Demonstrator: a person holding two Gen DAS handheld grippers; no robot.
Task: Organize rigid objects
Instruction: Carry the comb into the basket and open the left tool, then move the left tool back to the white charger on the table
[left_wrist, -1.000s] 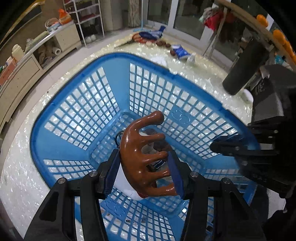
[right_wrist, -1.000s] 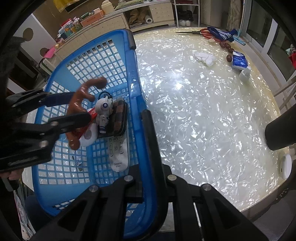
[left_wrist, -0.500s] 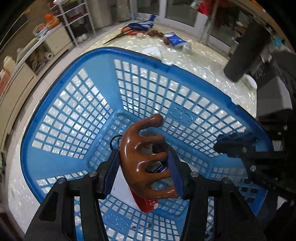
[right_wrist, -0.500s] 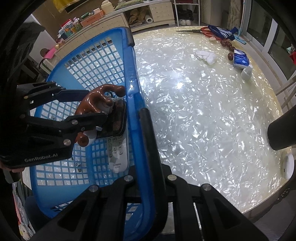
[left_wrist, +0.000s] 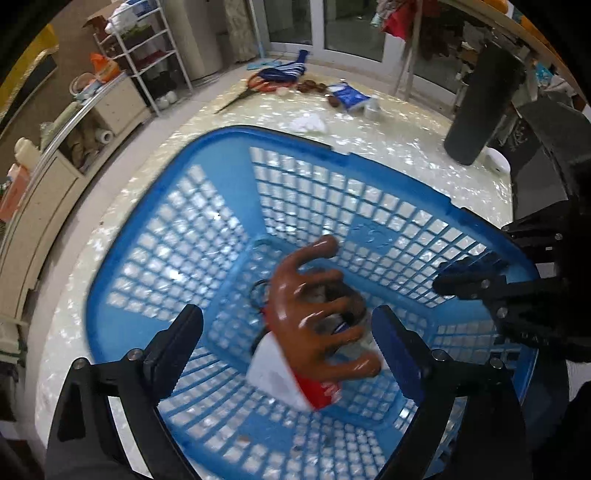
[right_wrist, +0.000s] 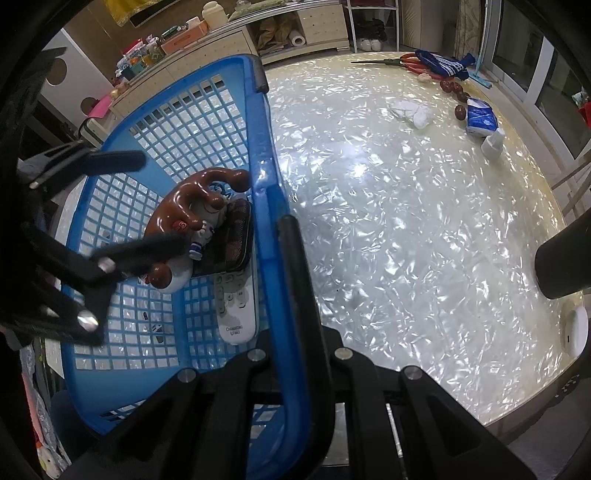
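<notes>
Left wrist view: left gripper (left_wrist: 288, 332) above blue basket (left_wrist: 122, 295), jaws opening, brown hand-shaped massager (left_wrist: 314, 314) loose between them, lying on basket contents. Right wrist view: right gripper (right_wrist: 280, 240) jaws pressed together, pinching basket rim; white remote (right_wrist: 236, 310) inside; pearly surface (right_wrist: 406, 240) alongside.

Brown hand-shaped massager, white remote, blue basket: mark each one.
Brown hand-shaped massager (left_wrist: 299, 310): left wrist view, on its palm.
White remote (right_wrist: 236, 314): right wrist view, on its lower body.
Blue basket (right_wrist: 269, 206): right wrist view, on its near rim.
</notes>
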